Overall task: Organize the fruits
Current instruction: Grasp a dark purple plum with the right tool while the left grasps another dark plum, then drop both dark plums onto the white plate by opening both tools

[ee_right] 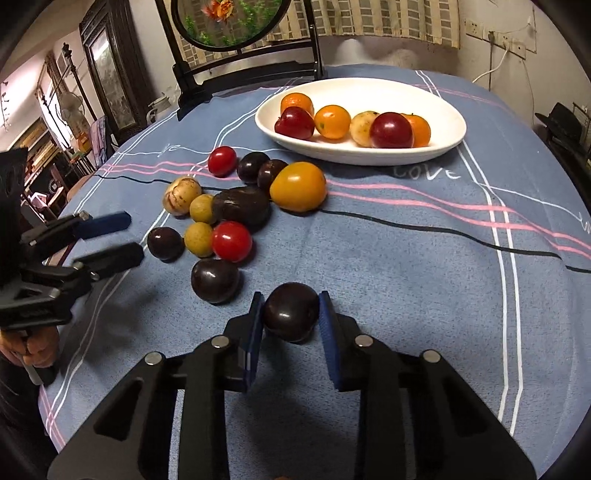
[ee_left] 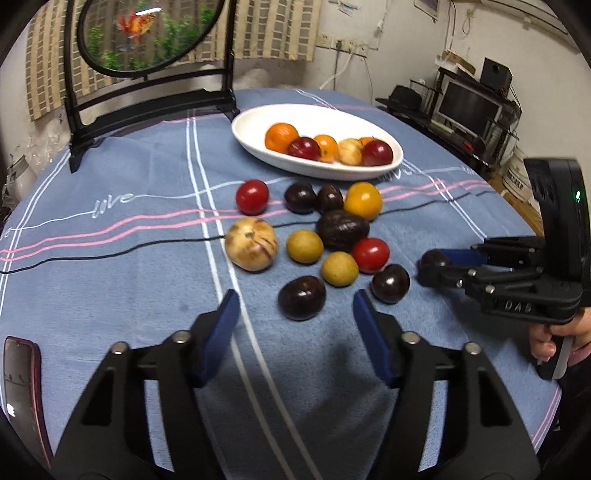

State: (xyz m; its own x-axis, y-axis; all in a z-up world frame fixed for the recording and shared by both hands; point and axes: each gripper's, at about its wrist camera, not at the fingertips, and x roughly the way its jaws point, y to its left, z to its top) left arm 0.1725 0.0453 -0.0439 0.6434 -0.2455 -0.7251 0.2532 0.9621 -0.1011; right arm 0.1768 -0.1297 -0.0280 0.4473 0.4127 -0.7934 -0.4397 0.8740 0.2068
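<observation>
A white oval dish (ee_left: 251, 125) (ee_right: 454, 110) at the back of the blue cloth holds oranges, red plums and a pale fruit. In front of it lies a loose cluster: red tomatoes, dark plums, small yellow fruits, an orange fruit (ee_left: 363, 200) and a big pale fruit (ee_left: 251, 243). My right gripper (ee_right: 290, 306) is shut on a dark plum (ee_right: 291, 314) low over the cloth; the left wrist view shows that right gripper (ee_left: 430, 264) at the right. My left gripper (ee_left: 295, 299) stands open, its blue pads on either side of another dark plum (ee_left: 301, 297) without touching it.
A dark wooden stand with a round goldfish panel (ee_left: 147, 33) rises at the table's back left. A phone (ee_left: 22, 387) lies at the near left edge. Shelves with a monitor (ee_left: 469, 103) stand beyond the table's right side. A hand (ee_left: 546, 339) grips the right tool.
</observation>
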